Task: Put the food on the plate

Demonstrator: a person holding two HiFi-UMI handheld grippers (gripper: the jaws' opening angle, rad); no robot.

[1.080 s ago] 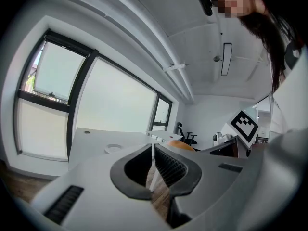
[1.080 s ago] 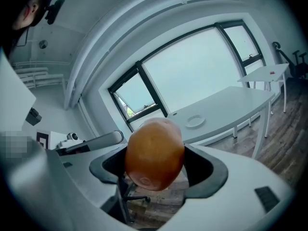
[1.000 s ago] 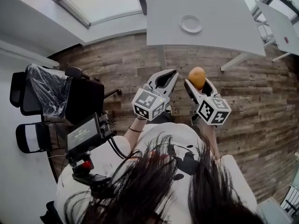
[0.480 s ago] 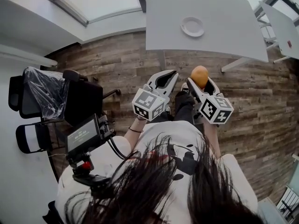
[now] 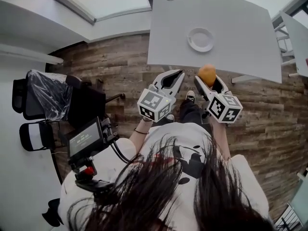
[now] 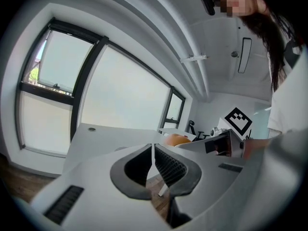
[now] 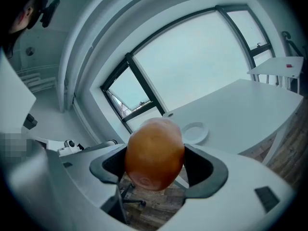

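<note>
R gripper (image 7: pixel 156 161) clamps food (image 7: pixel 154 148), plate (image 7: pixel 198 133) part-hidden

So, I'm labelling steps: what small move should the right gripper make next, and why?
Probably carry it forward toward the plate: the right gripper is shut on the orange fruit at the table's near edge, and the empty plate lies farther in.

Plate (image 5: pixel 200 39) on table (image 5: pixel 240 32) ahead, food (image 5: pixel 207 74) in right claw (image 5: pixel 207 79), left claw (image 5: pixel 179 73) beside it, chair (image 5: pixel 86 105) far left
</note>
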